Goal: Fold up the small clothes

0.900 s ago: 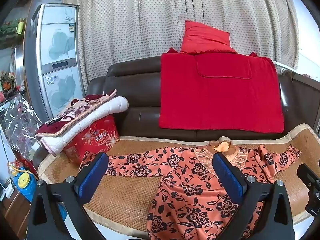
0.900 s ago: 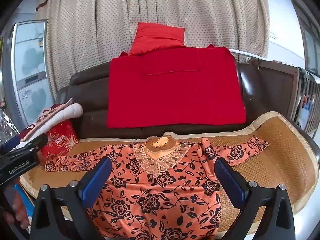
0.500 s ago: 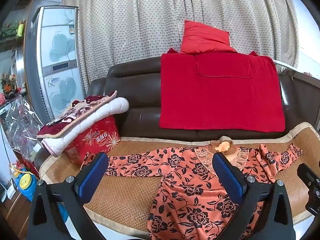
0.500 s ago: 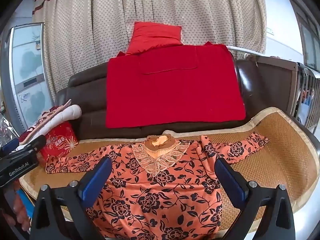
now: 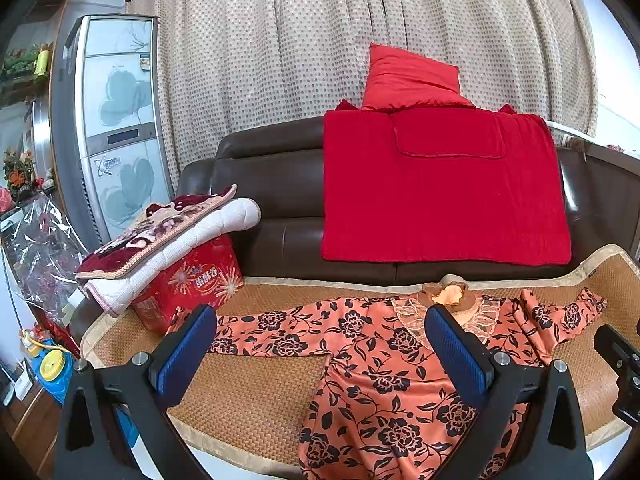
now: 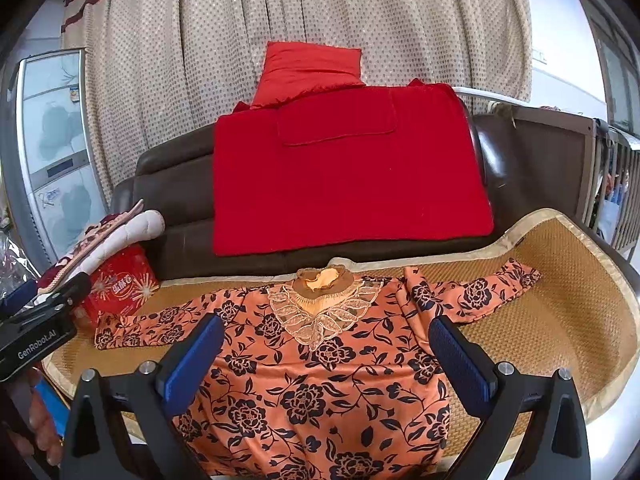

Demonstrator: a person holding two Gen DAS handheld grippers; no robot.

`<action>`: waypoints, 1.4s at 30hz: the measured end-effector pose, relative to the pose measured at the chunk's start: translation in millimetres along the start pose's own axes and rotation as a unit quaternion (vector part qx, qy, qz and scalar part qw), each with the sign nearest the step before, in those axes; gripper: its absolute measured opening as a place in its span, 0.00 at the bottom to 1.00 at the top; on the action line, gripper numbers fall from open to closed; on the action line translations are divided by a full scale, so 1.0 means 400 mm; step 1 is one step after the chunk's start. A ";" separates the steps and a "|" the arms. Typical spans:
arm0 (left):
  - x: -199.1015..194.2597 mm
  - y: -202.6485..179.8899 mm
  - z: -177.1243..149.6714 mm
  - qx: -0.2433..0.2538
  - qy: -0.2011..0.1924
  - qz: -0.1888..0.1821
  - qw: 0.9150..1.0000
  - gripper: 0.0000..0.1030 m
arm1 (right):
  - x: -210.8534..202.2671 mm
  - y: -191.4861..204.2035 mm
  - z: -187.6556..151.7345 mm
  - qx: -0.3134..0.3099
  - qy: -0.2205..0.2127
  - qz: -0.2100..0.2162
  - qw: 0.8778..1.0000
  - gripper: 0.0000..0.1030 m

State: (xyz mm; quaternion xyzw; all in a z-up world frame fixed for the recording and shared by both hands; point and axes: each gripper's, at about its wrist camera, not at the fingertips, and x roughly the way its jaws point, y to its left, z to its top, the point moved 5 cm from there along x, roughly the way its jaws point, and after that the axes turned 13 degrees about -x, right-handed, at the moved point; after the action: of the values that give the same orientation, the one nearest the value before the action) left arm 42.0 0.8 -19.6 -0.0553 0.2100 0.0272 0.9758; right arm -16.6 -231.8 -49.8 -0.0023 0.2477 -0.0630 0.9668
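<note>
An orange blouse with black flowers (image 5: 384, 364) (image 6: 320, 376) lies spread flat on the woven mat (image 5: 248, 396) (image 6: 560, 312) that covers the sofa seat, lace collar toward the backrest and both sleeves stretched out sideways. My left gripper (image 5: 320, 352) hovers open over the blouse's left half, nothing between its blue pads (image 5: 186, 350). My right gripper (image 6: 326, 356) hovers open above the blouse's chest, its blue pads (image 6: 460, 356) apart and empty. The left gripper's body (image 6: 36, 332) shows at the left edge of the right wrist view.
A red blanket (image 5: 440, 188) and red cushion (image 5: 412, 78) hang on the brown sofa back (image 5: 272, 200). Folded quilts (image 5: 168, 240) rest on a red gift box (image 5: 188, 284) at the seat's left end. A tall cabinet (image 5: 116, 120) and curtain (image 5: 320, 40) stand behind.
Both views have shifted only slightly; the right gripper drifted a little to the right over the blouse. The blouse lies as before and both grippers stay open.
</note>
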 end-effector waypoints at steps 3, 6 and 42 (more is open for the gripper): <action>0.002 0.004 -0.001 -0.003 0.003 0.000 1.000 1.00 | 0.004 0.002 -0.001 0.002 0.001 0.001 1.000 1.00; 0.004 0.006 -0.005 -0.001 0.004 0.001 1.000 1.00 | 0.008 0.005 0.003 0.003 0.002 0.004 1.000 1.00; 0.319 -0.115 -0.044 0.031 0.060 0.018 0.998 1.00 | 0.329 -0.114 0.002 0.061 0.054 0.013 0.997 1.00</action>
State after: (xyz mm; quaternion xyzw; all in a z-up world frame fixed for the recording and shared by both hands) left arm 154.5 -43.1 -84.0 -0.0228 0.2699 0.0350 0.9620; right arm 92.5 -293.4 -110.4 0.0635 0.2949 -0.0652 0.9512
